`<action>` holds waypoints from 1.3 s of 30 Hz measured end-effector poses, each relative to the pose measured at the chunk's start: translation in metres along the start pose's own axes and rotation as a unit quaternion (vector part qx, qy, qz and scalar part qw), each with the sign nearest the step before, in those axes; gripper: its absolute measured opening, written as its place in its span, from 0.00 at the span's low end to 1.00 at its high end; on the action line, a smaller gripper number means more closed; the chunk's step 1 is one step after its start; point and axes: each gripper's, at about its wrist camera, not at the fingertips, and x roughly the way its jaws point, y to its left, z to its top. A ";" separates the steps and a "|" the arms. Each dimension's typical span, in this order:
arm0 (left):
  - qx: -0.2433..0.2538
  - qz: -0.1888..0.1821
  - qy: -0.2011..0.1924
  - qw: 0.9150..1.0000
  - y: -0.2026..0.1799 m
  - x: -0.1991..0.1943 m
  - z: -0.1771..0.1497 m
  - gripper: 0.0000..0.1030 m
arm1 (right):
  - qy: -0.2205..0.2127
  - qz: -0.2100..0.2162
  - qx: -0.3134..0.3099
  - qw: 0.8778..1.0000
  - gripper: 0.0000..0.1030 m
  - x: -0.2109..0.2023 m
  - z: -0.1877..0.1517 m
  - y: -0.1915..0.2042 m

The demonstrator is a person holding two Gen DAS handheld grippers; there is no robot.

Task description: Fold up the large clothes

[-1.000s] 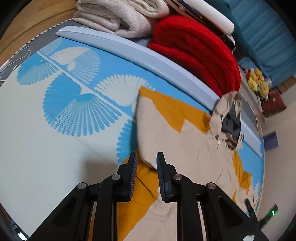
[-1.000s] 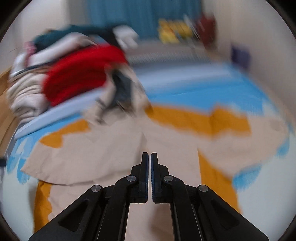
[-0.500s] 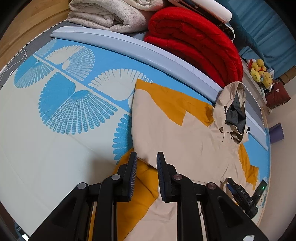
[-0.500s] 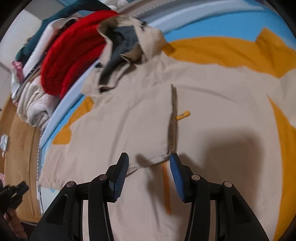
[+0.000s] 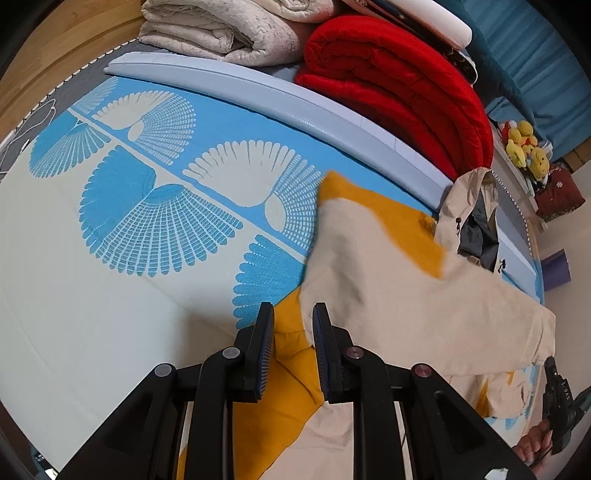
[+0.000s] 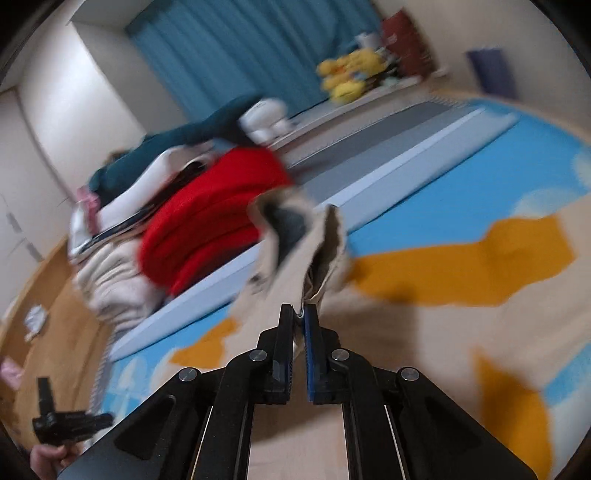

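A beige-and-orange jacket [image 5: 388, 280] lies spread on a blue-patterned mat [image 5: 110, 295], its hood [image 5: 472, 221] against the mat's pale raised border [image 5: 295, 99]. The right hand-held gripper [image 6: 300, 314] is pinched onto a lifted fold of the jacket's front; the left hand-held gripper [image 5: 293, 325] hovers narrowly parted over the jacket's side edge, gripping nothing. A one-sided lift could drag the jacket askew or let the cloth slip from the thin pinch. Beyond the hood, a red quilt [image 5: 399, 85] and pale blankets [image 5: 229, 33] crowd the border; bare mat left of the jacket offers room.
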 end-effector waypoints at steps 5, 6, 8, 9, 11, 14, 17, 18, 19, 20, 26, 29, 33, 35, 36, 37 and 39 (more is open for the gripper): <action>0.009 -0.003 0.023 1.000 -0.008 0.016 -0.008 0.18 | 0.049 -0.102 0.040 0.993 0.06 0.015 -0.003 -0.064; 0.011 -0.004 0.025 1.000 -0.009 0.018 -0.009 0.18 | 0.061 -0.114 0.040 0.991 0.06 0.020 -0.005 -0.072; 0.022 -0.001 0.028 0.999 -0.015 0.021 -0.012 0.18 | 0.091 -0.138 0.028 0.986 0.09 0.033 -0.010 -0.082; 0.028 0.000 0.028 0.999 -0.018 0.022 -0.014 0.18 | 0.102 -0.150 0.026 0.983 0.09 0.037 -0.012 -0.087; 0.037 0.001 0.029 0.999 -0.022 0.023 -0.016 0.18 | 0.103 -0.184 0.030 0.977 0.13 0.032 -0.012 -0.108; 0.049 0.005 0.033 0.998 -0.027 0.028 -0.019 0.18 | 0.075 -0.211 0.038 0.974 0.22 0.018 -0.007 -0.127; 0.065 0.011 0.042 0.997 -0.034 0.041 -0.024 0.18 | 0.081 -0.185 0.035 0.979 0.23 0.026 -0.006 -0.134; 0.071 0.015 0.046 0.996 -0.036 0.046 -0.026 0.18 | 0.093 -0.167 0.030 0.981 0.23 0.034 -0.009 -0.134; 0.076 0.017 0.049 0.996 -0.037 0.050 -0.027 0.18 | 0.109 -0.152 0.028 0.982 0.23 0.042 -0.014 -0.136; 0.084 0.021 0.056 0.995 -0.038 0.058 -0.030 0.18 | 0.127 -0.145 0.028 0.981 0.23 0.051 -0.020 -0.138; 0.101 0.017 0.078 0.992 -0.038 0.086 -0.042 0.18 | 0.176 -0.192 0.033 0.965 0.35 0.080 -0.044 -0.154; 0.093 -0.008 0.070 0.993 -0.034 0.092 -0.040 0.18 | 0.176 -0.186 0.024 0.966 0.32 0.080 -0.042 -0.146; 0.085 0.005 0.088 0.992 -0.030 0.108 -0.044 0.18 | 0.173 -0.195 0.005 0.966 0.23 0.077 -0.041 -0.140; 0.087 0.056 0.108 0.989 -0.024 0.121 -0.048 0.18 | 0.174 -0.196 0.007 0.965 0.21 0.076 -0.040 -0.144; 0.081 0.082 0.117 0.986 -0.019 0.125 -0.050 0.18 | 0.175 -0.200 0.008 0.964 0.21 0.075 -0.040 -0.145; 0.067 0.101 0.123 0.985 -0.012 0.127 -0.050 0.18 | 0.172 -0.211 0.009 0.962 0.21 0.073 -0.039 -0.147; 0.042 0.099 0.115 0.988 -0.006 0.119 -0.046 0.16 | 0.158 -0.228 0.013 0.961 0.21 0.069 -0.034 -0.148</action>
